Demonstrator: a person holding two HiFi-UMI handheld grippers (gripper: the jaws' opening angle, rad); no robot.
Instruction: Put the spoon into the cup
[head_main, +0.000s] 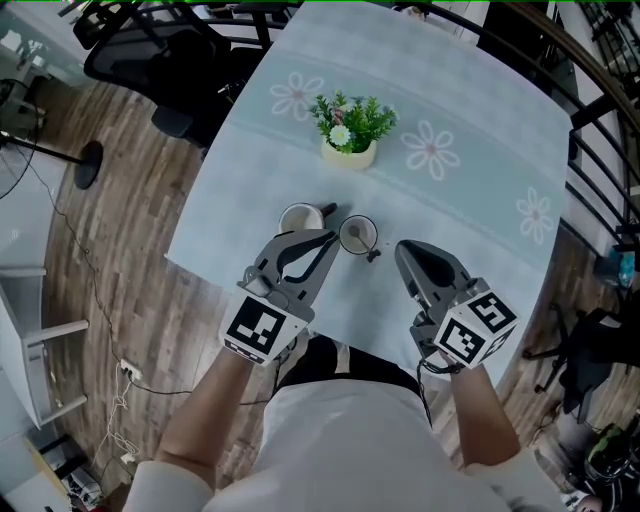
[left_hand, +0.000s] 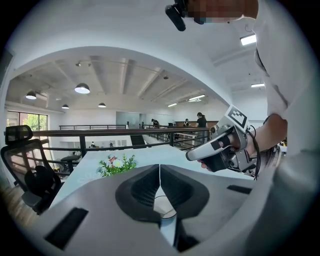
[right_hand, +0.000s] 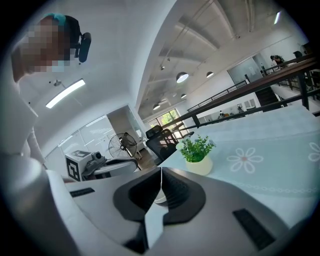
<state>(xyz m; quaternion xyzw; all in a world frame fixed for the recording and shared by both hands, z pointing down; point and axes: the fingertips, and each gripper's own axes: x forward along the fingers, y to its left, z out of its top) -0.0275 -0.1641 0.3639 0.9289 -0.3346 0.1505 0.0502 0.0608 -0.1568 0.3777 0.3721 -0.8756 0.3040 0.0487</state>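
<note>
Spoon (head_main: 354, 237) seems already inside the cup (head_main: 360, 226) at mid-frame, none loose on the tabletop (head_main: 480, 110); left gripper (head_main: 331, 216) and right gripper (head_main: 402, 249) jaws are closed, empty.

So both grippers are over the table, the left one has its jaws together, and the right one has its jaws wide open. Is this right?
Not quite: the right gripper has its jaws together too, with nothing between them, as the right gripper view shows. The left gripper is shut, and both are over the table.
</note>
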